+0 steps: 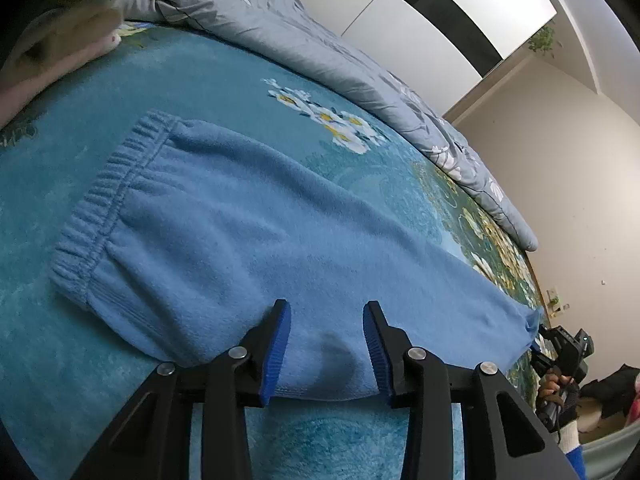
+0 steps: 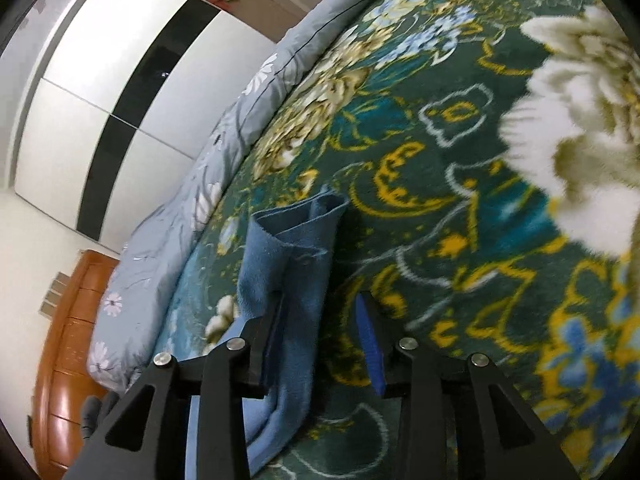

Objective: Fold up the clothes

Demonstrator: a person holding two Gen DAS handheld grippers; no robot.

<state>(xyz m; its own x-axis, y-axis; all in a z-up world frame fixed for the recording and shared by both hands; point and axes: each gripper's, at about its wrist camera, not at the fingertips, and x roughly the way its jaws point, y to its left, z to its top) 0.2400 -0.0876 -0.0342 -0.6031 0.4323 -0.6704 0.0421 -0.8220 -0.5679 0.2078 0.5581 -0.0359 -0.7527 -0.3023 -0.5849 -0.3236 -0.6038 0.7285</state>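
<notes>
We see soft light-blue fleece trousers (image 1: 248, 216) lying flat on a teal floral plush blanket (image 1: 168, 80), long axis running left to right. Our left gripper (image 1: 326, 344) straddles the near edge toward the waistband, jaws apart. Our right gripper (image 2: 320, 344), also parted, straddles the cuff end.

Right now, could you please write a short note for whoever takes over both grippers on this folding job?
Left gripper: jaws open, astride the near edge of the blue trousers; pads not pressing.
Right gripper: jaws open at the leg end, cloth lying against the left pad, not clamped.
Trousers lie lengthwise on the floral blanket, waistband at the far left, legs seemingly stacked one on the other.
Done: seemingly one lengthwise fold, laid flat.
Left: fold them crosswise, leg end towards waistband, and smooth.
</notes>
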